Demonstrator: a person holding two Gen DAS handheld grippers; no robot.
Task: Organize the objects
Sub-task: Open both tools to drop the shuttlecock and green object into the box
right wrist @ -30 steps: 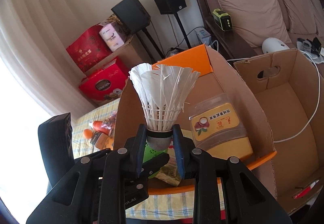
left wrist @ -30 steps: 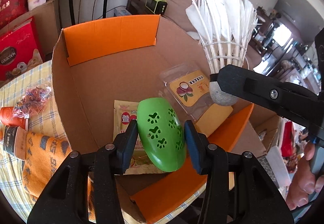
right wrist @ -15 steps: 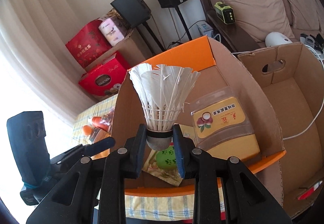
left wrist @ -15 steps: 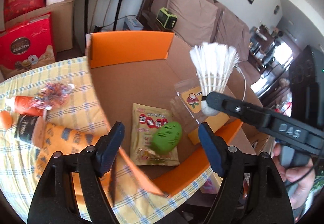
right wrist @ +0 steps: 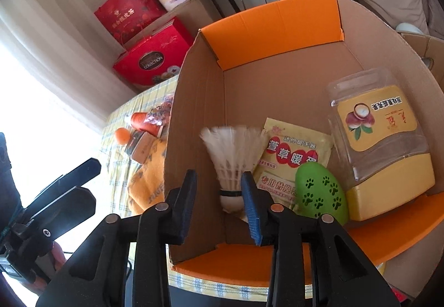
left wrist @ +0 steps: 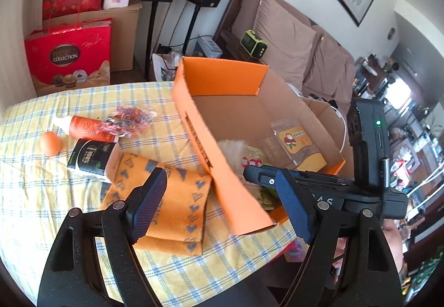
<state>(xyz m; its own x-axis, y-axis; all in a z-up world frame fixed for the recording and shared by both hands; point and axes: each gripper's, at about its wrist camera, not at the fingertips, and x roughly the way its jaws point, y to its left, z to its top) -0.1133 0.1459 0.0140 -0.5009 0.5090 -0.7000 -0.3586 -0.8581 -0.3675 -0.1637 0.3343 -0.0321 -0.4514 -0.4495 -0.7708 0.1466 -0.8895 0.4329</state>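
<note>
The right gripper (right wrist: 219, 193) hangs over the near corner of the orange-flapped brown cardboard box (right wrist: 266, 26). Its jaws have just been opening, and the white feathered shuttlecock (right wrist: 233, 162) stands released between them, blurred, inside the box beside the yellow sachet with red print (right wrist: 294, 151), the green egg-shaped case with paw cut-outs (right wrist: 322, 193) and the clear plastic jar with a yellow lid (right wrist: 385, 146). The left gripper (left wrist: 222, 204), also just opening, is spread wide and empty above the orange patterned cloth (left wrist: 177, 209) on the yellow checked desk (left wrist: 41, 190).
</note>
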